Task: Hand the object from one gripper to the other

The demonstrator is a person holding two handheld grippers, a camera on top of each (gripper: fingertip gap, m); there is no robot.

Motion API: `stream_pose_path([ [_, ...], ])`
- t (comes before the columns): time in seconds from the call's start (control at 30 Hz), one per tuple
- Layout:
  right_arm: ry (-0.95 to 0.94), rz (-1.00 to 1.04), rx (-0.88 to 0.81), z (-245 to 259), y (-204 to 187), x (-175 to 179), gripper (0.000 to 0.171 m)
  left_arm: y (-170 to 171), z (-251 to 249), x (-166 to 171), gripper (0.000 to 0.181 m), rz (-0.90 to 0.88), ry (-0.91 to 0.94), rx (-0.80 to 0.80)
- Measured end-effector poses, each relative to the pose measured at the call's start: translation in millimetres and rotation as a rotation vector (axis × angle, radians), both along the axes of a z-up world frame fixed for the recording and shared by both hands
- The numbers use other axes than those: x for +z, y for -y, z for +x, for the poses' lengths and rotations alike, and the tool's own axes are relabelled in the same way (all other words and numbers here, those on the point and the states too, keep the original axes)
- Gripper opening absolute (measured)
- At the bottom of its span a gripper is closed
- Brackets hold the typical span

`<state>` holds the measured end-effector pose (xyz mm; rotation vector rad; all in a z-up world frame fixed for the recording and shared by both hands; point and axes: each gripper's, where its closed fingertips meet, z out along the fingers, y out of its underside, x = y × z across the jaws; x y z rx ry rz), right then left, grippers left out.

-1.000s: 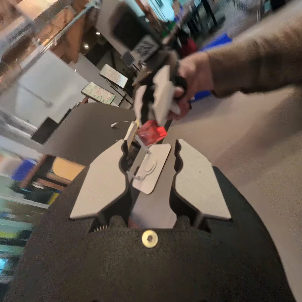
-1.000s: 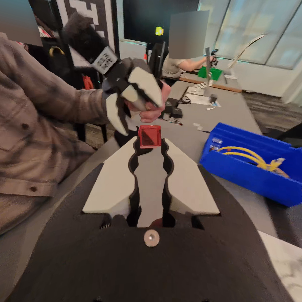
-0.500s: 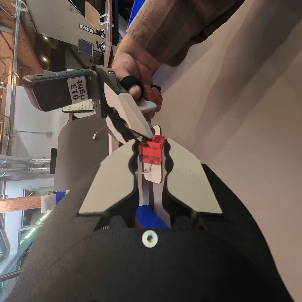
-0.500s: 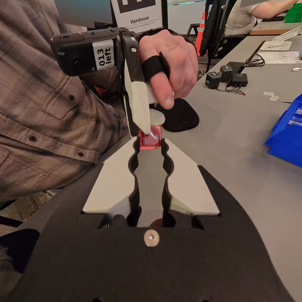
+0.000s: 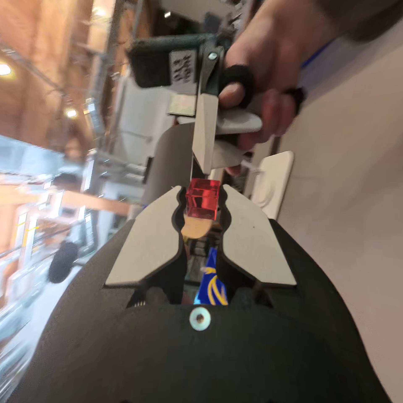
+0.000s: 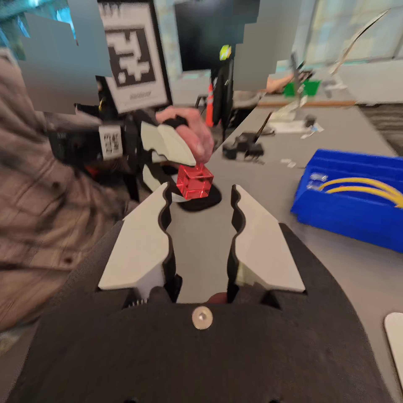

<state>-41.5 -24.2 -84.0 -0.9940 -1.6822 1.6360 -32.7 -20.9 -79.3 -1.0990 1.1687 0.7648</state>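
my left gripper is clamped on the red cube, which sits between its two fingertips at the centre of the left wrist view, a little above the middle. in the right wrist view the same cube shows just above and left of centre, pinched at the tips of the left gripper, with my left hand wrapped around its handle higher up. my right gripper stands released, its fingers spread wide with bare grey table showing between them; the cube is just beyond its left fingertip and not touching either finger. in the left wrist view the right gripper hangs just above the cube, tips pointing down, my right hand at the upper right. a blue bin with yellow cables sits at the right edge of the right wrist view.
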Motion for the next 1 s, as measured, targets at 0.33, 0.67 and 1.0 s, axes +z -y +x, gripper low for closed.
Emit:
stream_pose_path([
  [0.33, -0.081, 0.180, -0.348, -40, -11, 17, 0.036, -26, -32, 19, 0.028, 0.232, -0.067, 0.266],
  [0.67, -0.058, 0.199, -0.333, -41, -13, 8, 0.025, -27, -27, 7, 0.038, 0.161, -0.102, 0.216],
  [1.0, 0.010, 0.606, -0.146, -3, 6, -18, 0.025, 1, -10, -7, 0.044, -0.233, -0.056, -0.100],
])
